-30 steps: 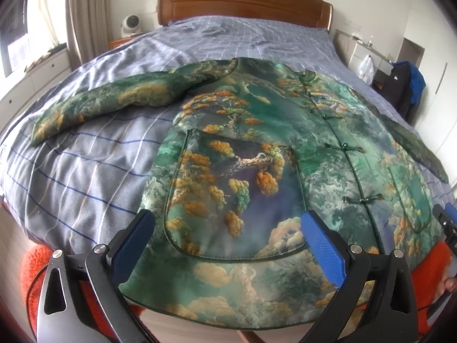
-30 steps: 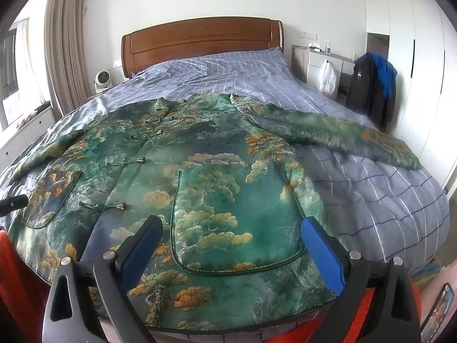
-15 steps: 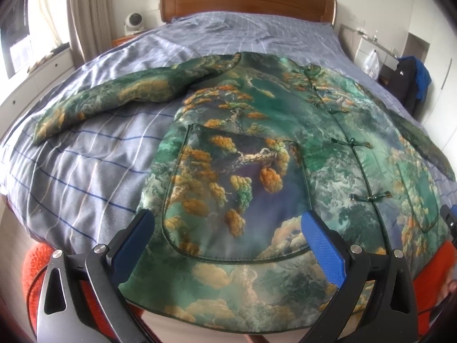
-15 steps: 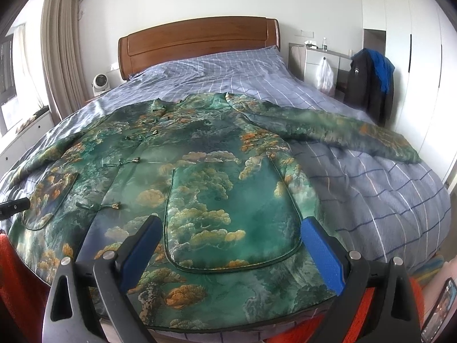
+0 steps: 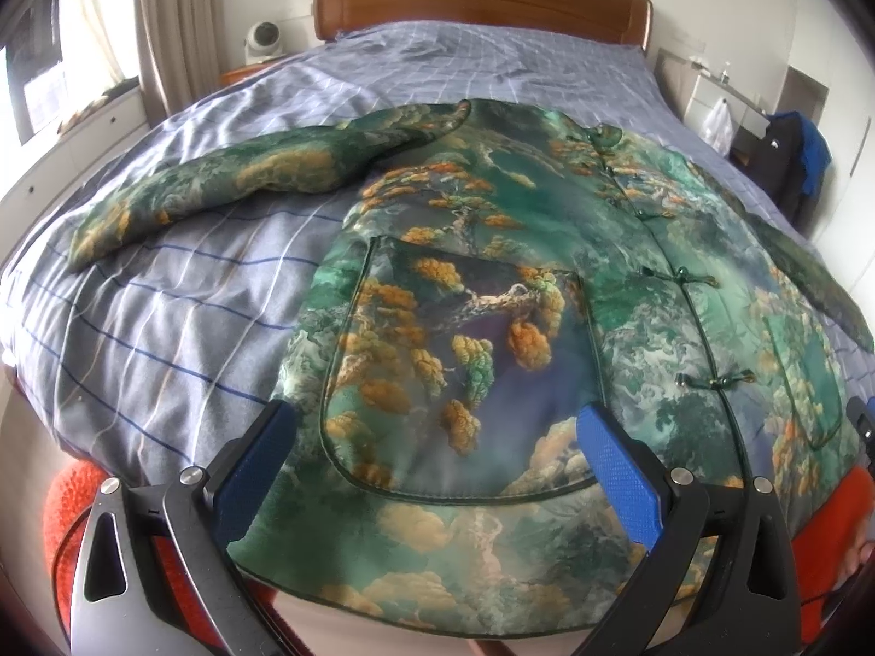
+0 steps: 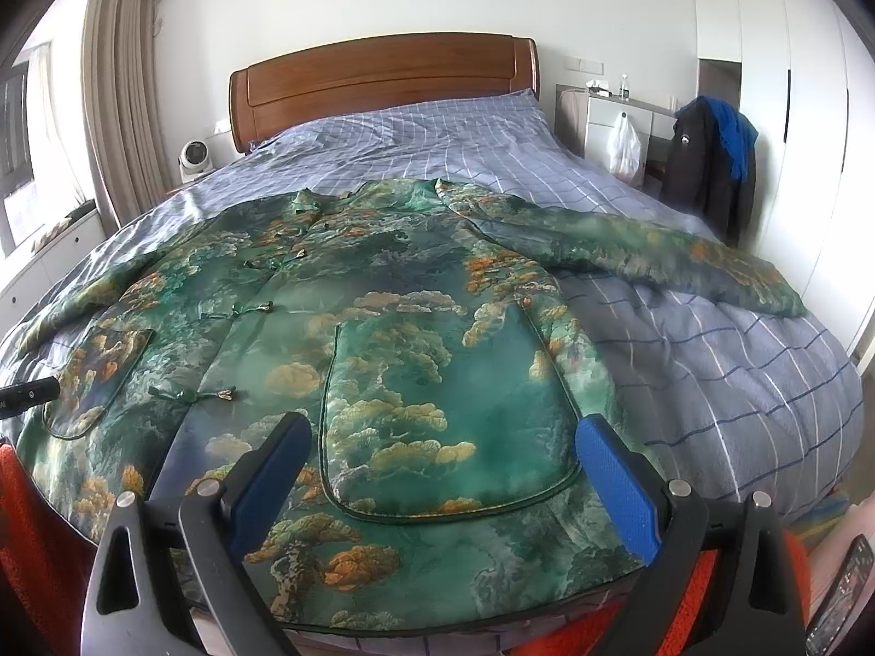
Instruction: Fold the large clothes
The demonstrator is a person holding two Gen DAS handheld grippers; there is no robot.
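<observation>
A large green silk jacket (image 5: 492,284) with orange tree print lies front up and spread flat on the bed, both sleeves stretched out sideways. It also shows in the right wrist view (image 6: 394,328). My left gripper (image 5: 437,470) is open and empty, hovering above the jacket's left pocket near the hem. My right gripper (image 6: 443,475) is open and empty above the right pocket (image 6: 448,410) near the hem. The hem hangs a little over the bed's foot edge.
The bed (image 6: 738,382) has a blue checked duvet and a wooden headboard (image 6: 383,82). A small fan (image 6: 197,156) stands at the far left, a nightstand (image 6: 612,115) and a chair with dark clothes (image 6: 711,164) at the right. Orange fabric (image 5: 71,503) lies below the bed's foot.
Both grippers have shifted slightly; the views tilt a little and the jacket sits marginally lower in frame. Both grippers stay open. The jacket has not moved.
</observation>
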